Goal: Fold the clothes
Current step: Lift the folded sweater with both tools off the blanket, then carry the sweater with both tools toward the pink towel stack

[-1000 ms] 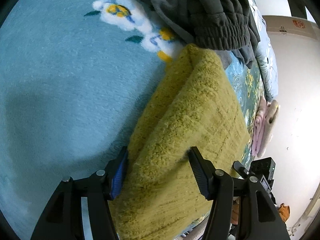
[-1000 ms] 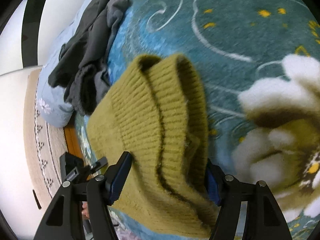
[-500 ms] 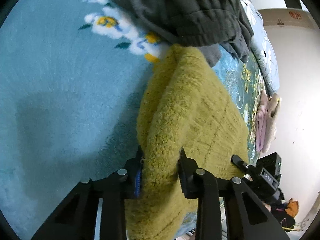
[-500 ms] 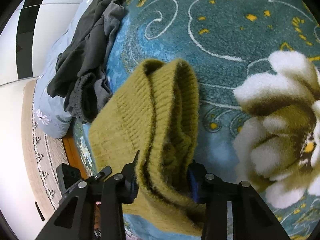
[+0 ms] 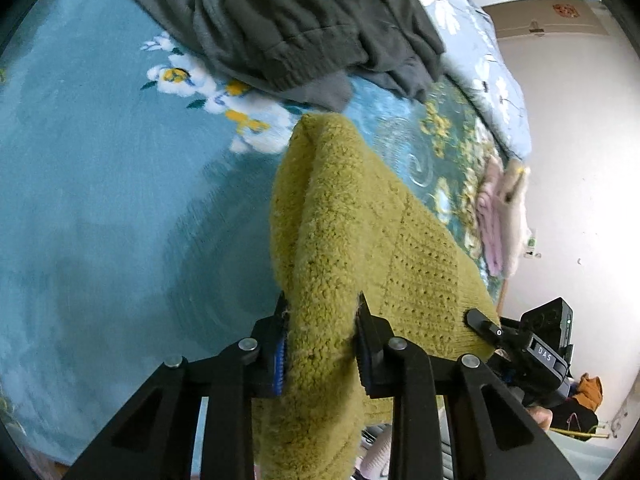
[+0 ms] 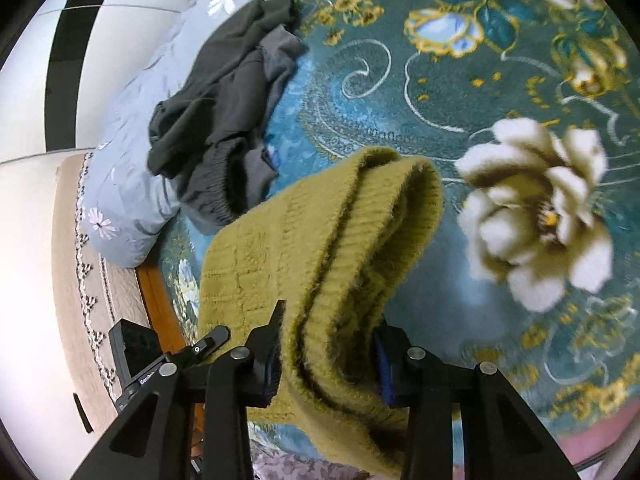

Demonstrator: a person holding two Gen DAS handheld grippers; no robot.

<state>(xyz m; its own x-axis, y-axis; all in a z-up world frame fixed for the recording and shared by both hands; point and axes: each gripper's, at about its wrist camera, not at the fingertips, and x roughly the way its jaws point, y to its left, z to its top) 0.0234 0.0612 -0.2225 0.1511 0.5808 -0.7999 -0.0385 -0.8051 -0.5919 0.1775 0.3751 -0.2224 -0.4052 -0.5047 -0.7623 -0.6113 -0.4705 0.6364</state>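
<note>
While the left wrist view looked down over a teal floral blanket [image 5: 100,200] on the bed, the left tongs [image 5: 320,320] were clamped on a bunched fold of the mustard-yellow knit sweater [image 5: 360,248], which stretched away toward the right tongs [image 5: 486,326] at its far edge. Dark grey sweatpants [image 5: 288,28] lay crumpled beyond it, and folded pink clothes [image 5: 500,216] sat near the bed's edge.

From the right wrist view, the right tongs [image 6: 330,334] were clamped on the sweater's [image 6: 340,240] ribbed hem, the cloth hanging raised above the blanket [image 6: 500,60]. The sweatpants [image 6: 224,120] rested partly on a pale blue quilt [image 6: 128,184]. The left tongs [image 6: 208,340] showed at the sweater's other edge.
</note>
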